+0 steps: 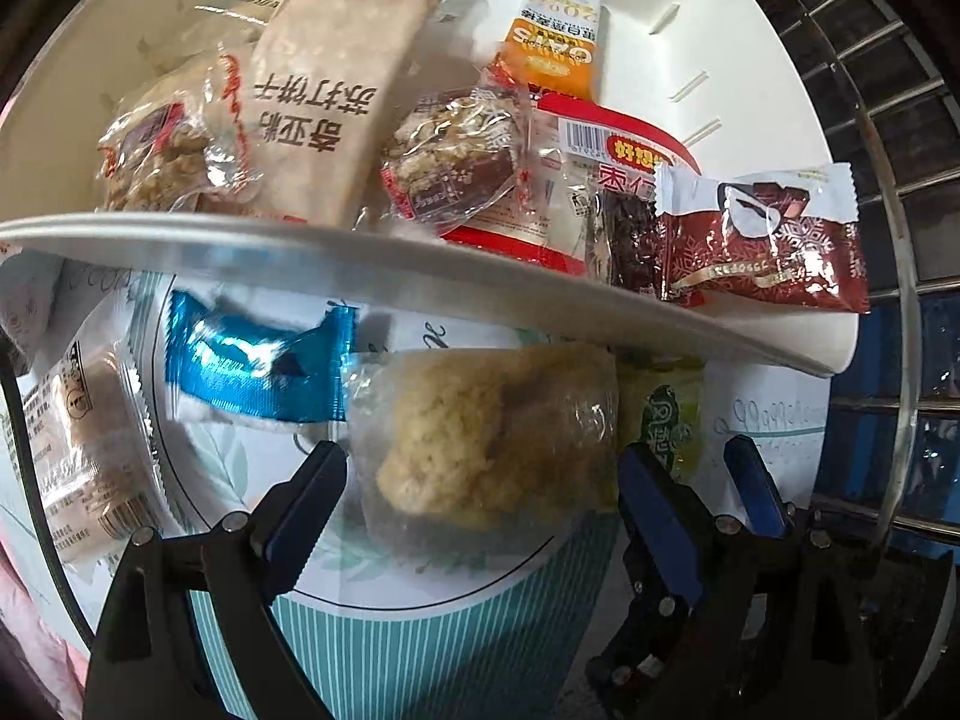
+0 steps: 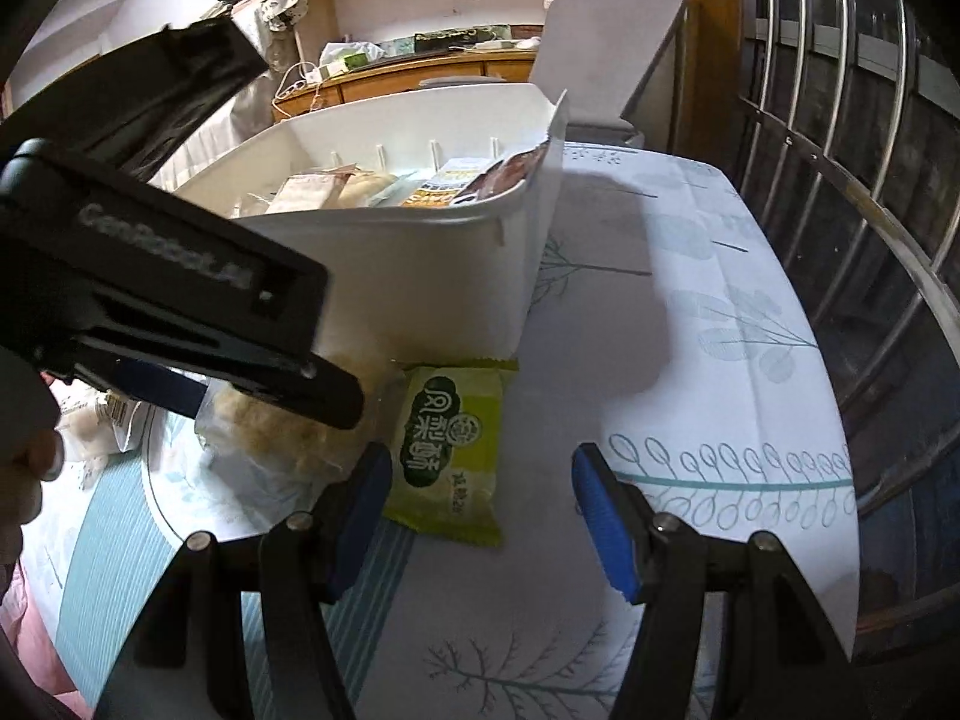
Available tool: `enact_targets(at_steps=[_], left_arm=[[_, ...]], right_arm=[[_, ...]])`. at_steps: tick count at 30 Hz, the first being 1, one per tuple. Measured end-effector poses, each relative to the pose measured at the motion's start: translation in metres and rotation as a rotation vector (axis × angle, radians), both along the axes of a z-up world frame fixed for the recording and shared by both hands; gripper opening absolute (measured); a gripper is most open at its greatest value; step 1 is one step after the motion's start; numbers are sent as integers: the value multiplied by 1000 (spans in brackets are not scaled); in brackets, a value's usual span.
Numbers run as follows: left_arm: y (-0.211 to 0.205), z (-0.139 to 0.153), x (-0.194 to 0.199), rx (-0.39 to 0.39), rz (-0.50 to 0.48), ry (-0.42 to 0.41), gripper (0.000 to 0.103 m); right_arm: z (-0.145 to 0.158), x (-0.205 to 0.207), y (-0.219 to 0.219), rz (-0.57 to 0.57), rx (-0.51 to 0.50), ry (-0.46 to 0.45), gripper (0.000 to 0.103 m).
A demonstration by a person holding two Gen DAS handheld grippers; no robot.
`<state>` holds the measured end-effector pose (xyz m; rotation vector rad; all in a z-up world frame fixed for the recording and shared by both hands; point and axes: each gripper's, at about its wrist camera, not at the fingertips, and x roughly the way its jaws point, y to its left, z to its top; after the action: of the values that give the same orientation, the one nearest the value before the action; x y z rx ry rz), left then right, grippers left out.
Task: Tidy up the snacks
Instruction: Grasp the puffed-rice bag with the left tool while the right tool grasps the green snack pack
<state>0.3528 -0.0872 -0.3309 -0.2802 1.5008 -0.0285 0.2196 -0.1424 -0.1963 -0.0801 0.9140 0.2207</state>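
A white bin (image 1: 750, 48) holds several wrapped snacks; it also shows in the right wrist view (image 2: 420, 276). In front of it on the table lie a clear-wrapped rice cake (image 1: 492, 438), a blue foil snack (image 1: 258, 360), a beige biscuit pack (image 1: 90, 450) and a green pineapple cake packet (image 2: 450, 450). My left gripper (image 1: 483, 480) is open, its jaws either side of the rice cake, not closed on it. My right gripper (image 2: 480, 498) is open just above the green packet, beside the left gripper's body (image 2: 150, 288).
The table has a white cloth with teal leaf prints (image 2: 690, 360). A metal window grille (image 2: 840, 120) runs along the right edge. A white chair back (image 2: 612, 42) stands behind the bin, with a cluttered wooden shelf (image 2: 390, 60) beyond.
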Motion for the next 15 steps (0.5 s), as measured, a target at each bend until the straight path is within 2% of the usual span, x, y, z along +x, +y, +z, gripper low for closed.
enact_targets(at_steps=[10, 13, 15], left_arm=[[-27, -10, 11, 65, -34, 8, 91], [-28, -15, 12, 69, -26, 10, 91], [-28, -13, 12, 78, -24, 0, 87]], right_arm=[[-3, 2, 1, 12, 16, 15, 61], [-4, 3, 1, 29, 25, 25, 55], [-4, 3, 4, 44, 31, 31, 48]])
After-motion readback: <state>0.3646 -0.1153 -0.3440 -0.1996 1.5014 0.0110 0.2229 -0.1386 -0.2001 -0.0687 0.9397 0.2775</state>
